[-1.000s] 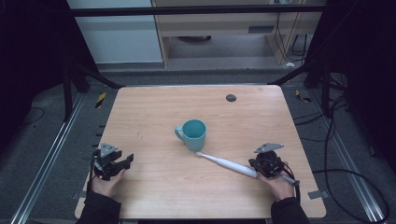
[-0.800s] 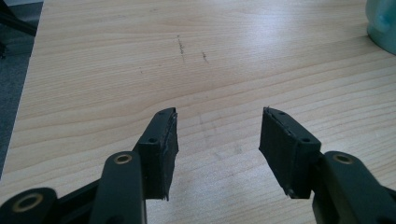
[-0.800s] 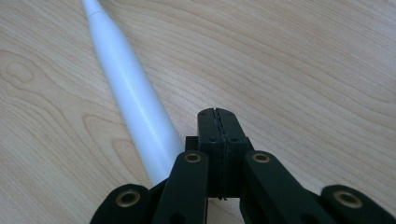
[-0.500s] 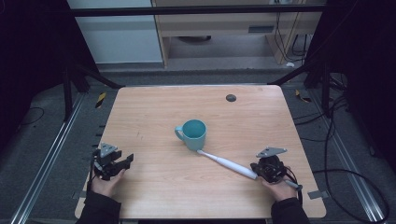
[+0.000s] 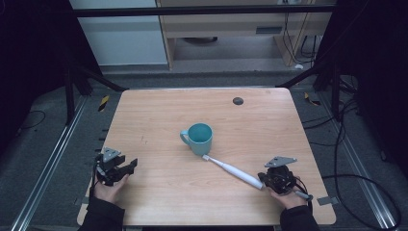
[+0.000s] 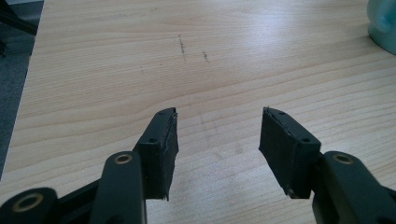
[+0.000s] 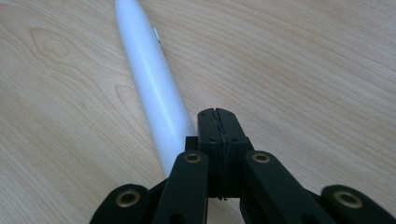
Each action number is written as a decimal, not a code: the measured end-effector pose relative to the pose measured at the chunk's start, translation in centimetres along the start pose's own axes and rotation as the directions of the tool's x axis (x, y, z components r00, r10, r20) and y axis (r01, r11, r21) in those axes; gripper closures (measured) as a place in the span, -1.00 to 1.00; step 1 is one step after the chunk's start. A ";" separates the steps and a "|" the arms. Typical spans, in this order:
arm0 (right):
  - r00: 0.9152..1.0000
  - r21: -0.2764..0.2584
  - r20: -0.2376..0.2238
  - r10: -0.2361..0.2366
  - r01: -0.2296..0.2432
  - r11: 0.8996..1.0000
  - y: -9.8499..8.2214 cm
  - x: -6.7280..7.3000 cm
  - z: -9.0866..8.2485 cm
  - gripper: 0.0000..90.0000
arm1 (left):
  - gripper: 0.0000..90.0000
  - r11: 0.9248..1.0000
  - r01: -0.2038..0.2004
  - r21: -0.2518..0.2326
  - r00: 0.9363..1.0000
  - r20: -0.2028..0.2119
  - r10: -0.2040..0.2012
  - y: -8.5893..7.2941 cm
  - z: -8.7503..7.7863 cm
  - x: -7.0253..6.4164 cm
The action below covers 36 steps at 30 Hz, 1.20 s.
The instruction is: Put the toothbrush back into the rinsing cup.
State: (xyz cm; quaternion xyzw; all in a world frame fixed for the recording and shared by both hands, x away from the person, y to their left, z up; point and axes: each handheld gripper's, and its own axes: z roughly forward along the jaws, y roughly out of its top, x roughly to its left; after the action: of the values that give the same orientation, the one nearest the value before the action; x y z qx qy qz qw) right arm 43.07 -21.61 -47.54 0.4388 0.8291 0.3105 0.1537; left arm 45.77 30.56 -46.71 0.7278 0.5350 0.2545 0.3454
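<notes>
Resting at the wooden table's (image 5: pixel 159 110) 4 o'clock, right hand-held gripper (image 7: pixel 218 116) pressed together, empty, just beside white electric toothbrush (image 5: pixel 233 170); brush head touches teal mug (image 5: pixel 199 137). Left hand-held gripper (image 6: pixel 218 140) spread, empty.

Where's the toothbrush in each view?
High view: toothbrush lies slanted right of centre, head by the mug, butt at the right gripper.
Left gripper view: not in it; the mug's edge sits at top right.
Right gripper view: white handle runs from top centre down to just left of the shut jaws, beside them, not between.
Shared landmark: the wooden table.
</notes>
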 end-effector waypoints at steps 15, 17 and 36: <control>1.000 -0.005 -0.013 -0.003 0.003 1.000 -0.5 0.7 -0.4 1.00 | 0.03 1.000 0.000 0.001 1.000 -0.002 0.000 0.0 0.0 0.0; 1.000 -0.005 -0.015 -0.006 0.006 1.000 -0.6 0.8 -0.5 1.00 | 0.03 1.000 0.001 0.001 1.000 -0.001 -0.001 0.0 0.0 0.0; 0.999 -0.005 -0.030 -0.014 0.013 1.000 -0.9 1.6 -0.7 0.99 | 0.03 1.000 -0.001 0.002 1.000 -0.001 0.001 0.0 0.0 0.0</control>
State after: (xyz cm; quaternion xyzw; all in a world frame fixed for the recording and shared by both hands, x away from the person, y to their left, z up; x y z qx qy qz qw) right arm 41.25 -20.95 -47.60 0.4280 0.8335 0.3181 0.1444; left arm 45.79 30.52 -46.74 0.7282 0.5350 0.2544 0.3446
